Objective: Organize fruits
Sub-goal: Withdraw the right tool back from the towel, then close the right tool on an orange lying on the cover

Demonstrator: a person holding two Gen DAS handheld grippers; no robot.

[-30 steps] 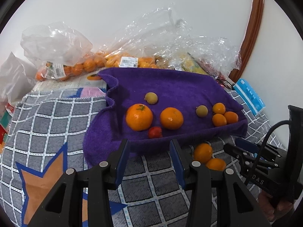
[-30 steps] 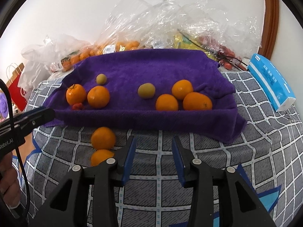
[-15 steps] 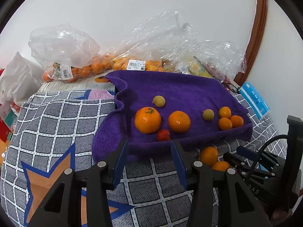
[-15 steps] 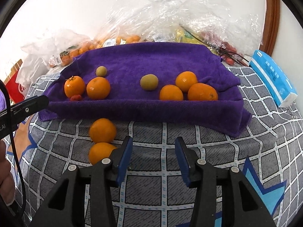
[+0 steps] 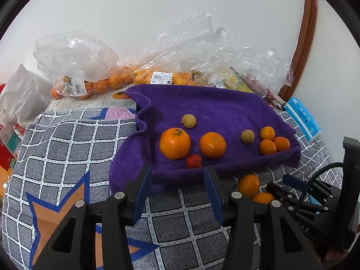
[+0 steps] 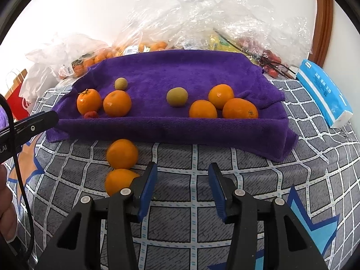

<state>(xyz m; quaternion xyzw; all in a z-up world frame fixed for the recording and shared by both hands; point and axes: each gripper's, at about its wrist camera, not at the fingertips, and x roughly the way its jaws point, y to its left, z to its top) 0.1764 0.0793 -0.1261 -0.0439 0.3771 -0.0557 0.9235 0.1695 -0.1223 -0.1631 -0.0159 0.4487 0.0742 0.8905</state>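
Note:
A purple towel (image 5: 213, 110) (image 6: 180, 72) holds fruit: two large oranges (image 5: 175, 143) (image 6: 117, 103), a small red fruit (image 5: 193, 160), two yellow-green fruits (image 5: 188, 121) (image 6: 177, 97) and three small oranges (image 5: 267, 146) (image 6: 239, 111). Two more oranges (image 6: 122, 153) (image 5: 248, 185) lie on the grey checked cloth in front of the towel. My left gripper (image 5: 177, 177) is open and empty, just before the towel's front edge. My right gripper (image 6: 182, 173) is open and empty, to the right of the two loose oranges.
Clear plastic bags (image 5: 162, 67) with several small oranges lie behind the towel against the wall. A blue tissue pack (image 6: 324, 92) sits at the right. A white bag (image 5: 20, 99) and a red bag (image 6: 15, 99) stand at the left.
Both grippers have moved a little back and to the right, so the towel and fruits sit slightly farther off. Both stay open; no fruit has moved.

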